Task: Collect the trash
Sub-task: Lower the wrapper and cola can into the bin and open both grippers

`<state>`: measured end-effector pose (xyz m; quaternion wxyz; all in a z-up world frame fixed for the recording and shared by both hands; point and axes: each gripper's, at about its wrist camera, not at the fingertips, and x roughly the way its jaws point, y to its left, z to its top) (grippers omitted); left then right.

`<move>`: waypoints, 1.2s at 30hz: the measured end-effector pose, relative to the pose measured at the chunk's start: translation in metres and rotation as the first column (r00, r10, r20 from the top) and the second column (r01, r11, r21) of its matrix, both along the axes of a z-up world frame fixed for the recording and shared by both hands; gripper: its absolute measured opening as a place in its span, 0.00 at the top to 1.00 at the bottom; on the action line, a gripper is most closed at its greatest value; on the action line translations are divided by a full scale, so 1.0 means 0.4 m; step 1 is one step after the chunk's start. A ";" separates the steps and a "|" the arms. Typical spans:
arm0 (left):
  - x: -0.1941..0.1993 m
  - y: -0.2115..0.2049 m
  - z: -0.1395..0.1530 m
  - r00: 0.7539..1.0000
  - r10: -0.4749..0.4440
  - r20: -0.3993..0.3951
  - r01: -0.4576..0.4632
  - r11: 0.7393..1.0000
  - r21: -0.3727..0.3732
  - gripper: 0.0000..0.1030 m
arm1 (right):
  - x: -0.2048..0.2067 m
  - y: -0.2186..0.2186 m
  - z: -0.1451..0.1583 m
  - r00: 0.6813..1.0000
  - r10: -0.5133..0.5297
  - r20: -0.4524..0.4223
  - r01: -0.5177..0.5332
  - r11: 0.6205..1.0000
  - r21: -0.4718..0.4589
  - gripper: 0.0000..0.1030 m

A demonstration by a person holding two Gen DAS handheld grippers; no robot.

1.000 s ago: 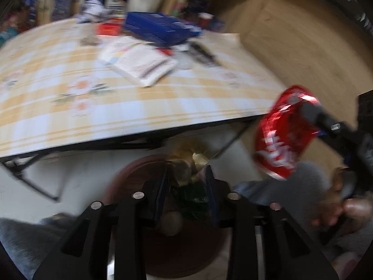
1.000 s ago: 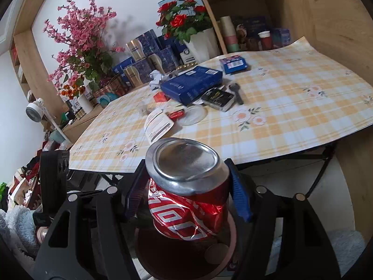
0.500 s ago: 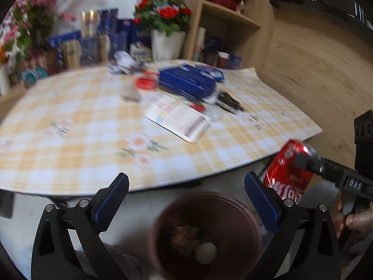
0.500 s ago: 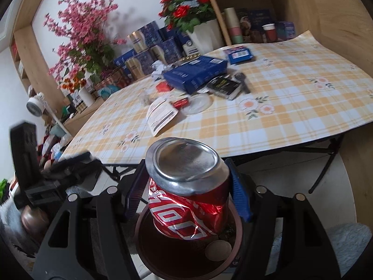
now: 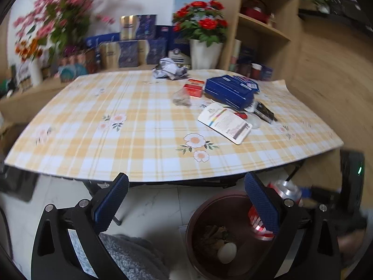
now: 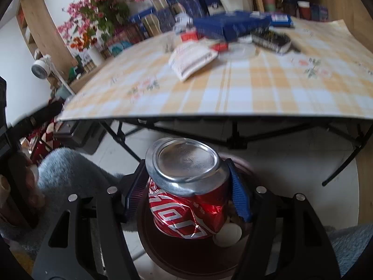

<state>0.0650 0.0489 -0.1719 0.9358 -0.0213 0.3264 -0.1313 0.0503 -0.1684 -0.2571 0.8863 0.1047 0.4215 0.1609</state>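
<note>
Can point(image 6: 186, 193) crushed, red, light, thin-walled, dents easily; slick metal, best held across mid-body. Right gripper point(image 6: 186, 198) fingers clamp its sides, can hanging just above brown bin point(image 6: 163, 252) on floor. Left gripper point(image 5: 186, 205) fingers spread wide, empty, beside bin. Desk point(image 5: 144, 144) with yellow check cloth holds blue box point(image 5: 229, 89), leaflet point(image 5: 225, 122), crumpled wrapper point(image 5: 169, 68). Shelves, flowers behind.

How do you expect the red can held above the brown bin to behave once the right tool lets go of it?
The red can looks crumpled and dented, so it is probably empty and light. Held over the brown bin by the right tool, it should drop in. Its creased wall would likely buckle further if squeezed.
</note>
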 end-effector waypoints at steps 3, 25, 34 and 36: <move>0.008 0.005 -0.006 1.000 -0.005 -0.012 0.005 1.000 -0.018 0.06 | 0.008 0.008 -0.015 1.000 0.002 -0.020 -0.002 1.000 -0.013 0.36; 0.025 0.005 -0.021 0.999 0.011 -0.045 -0.013 0.999 -0.037 0.06 | 0.010 -0.105 0.001 0.979 -0.200 0.024 0.198 0.978 0.064 0.06; 0.030 -0.001 -0.026 0.999 0.015 -0.052 -0.016 1.000 -0.019 0.06 | 0.006 -0.145 0.008 0.963 -0.266 0.038 0.264 0.963 0.047 0.06; 0.031 -0.002 -0.027 0.999 0.014 -0.052 -0.015 1.000 -0.014 0.06 | 0.004 -0.149 0.013 0.959 -0.277 0.051 0.275 0.960 0.043 0.06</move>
